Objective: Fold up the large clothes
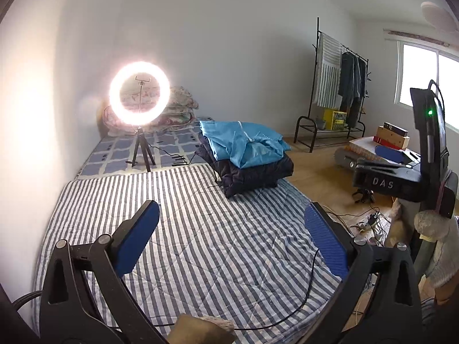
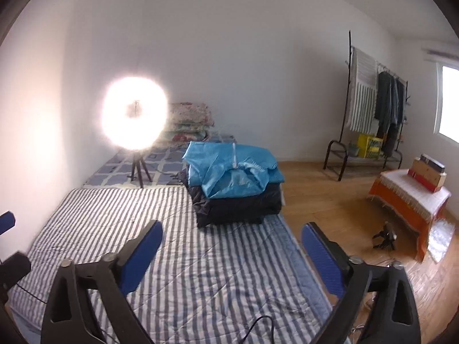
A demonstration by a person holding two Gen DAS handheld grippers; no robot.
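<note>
Above the striped quilt [image 1: 200, 229], the left gripper [image 1: 232, 223] stands with its blue-padded fingers [image 1: 137, 240] spread wide and nothing between them; the right gripper [image 2: 229, 246] is likewise wide apart and empty over the same quilt, near its right-hand edge. In the left wrist view the right gripper appears again at the right margin, a black body lettered "DAS" with a green lamp lit, held clear of the bedding. A black cable [image 1: 301, 301] trails across the quilt below the left gripper.

Beyond both grippers, at the far right part of the quilt, lies the stack of large clothes: a light blue garment [image 2: 232, 172], loosely folded, resting on top of a dark navy padded garment [image 2: 238, 203]. Neither gripper touches the stack.

Further back, a lit ring light [image 1: 139, 93] on a small tripod [image 1: 142, 152] stands on a blue-and-white checked mattress [image 1: 114, 154], with floral bedding [image 2: 189, 120] piled against the wall behind it. To the right, on the wooden floor [image 2: 330, 200], a black clothes rack [image 2: 370, 114] carries a striped cloth and dark garments; a low table under an orange cloth [image 2: 401, 200] bears boxes, near a window [image 1: 416, 77].
</note>
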